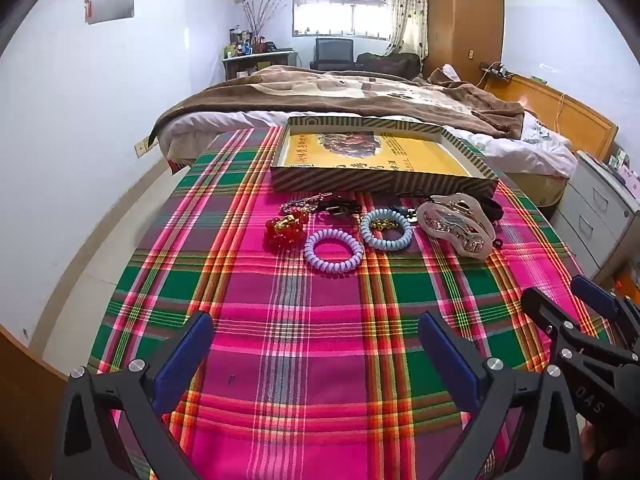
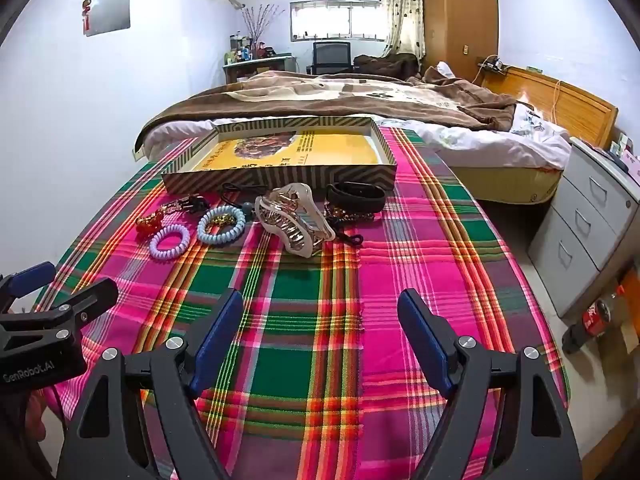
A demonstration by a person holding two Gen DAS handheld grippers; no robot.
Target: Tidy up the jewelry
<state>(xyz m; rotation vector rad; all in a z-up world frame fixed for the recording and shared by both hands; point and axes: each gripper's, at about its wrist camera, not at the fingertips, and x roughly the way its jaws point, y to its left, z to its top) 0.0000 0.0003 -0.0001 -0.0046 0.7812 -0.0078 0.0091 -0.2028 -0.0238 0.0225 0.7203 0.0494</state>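
Jewelry lies in a row on the plaid cloth in front of a shallow striped box (image 1: 376, 182) (image 2: 280, 180) with a yellow bottom. There is a red bead bracelet (image 1: 284, 229) (image 2: 147, 224), a purple coil hair tie (image 1: 333, 256) (image 2: 170, 243), a blue coil hair tie (image 1: 386, 229) (image 2: 221, 225), a large clear hair claw (image 1: 456, 224) (image 2: 296, 220) and a black band (image 2: 356, 196). My left gripper (image 1: 316, 340) is open and empty, well short of the row. My right gripper (image 2: 320, 320) is open and empty too; it shows in the left view (image 1: 568, 304).
The plaid-covered table (image 1: 320, 360) (image 2: 400, 260) stands against a bed with a brown blanket (image 1: 340, 92). A grey drawer cabinet (image 2: 588, 232) and a cola bottle (image 2: 592, 318) are at the right. A white wall is at the left.
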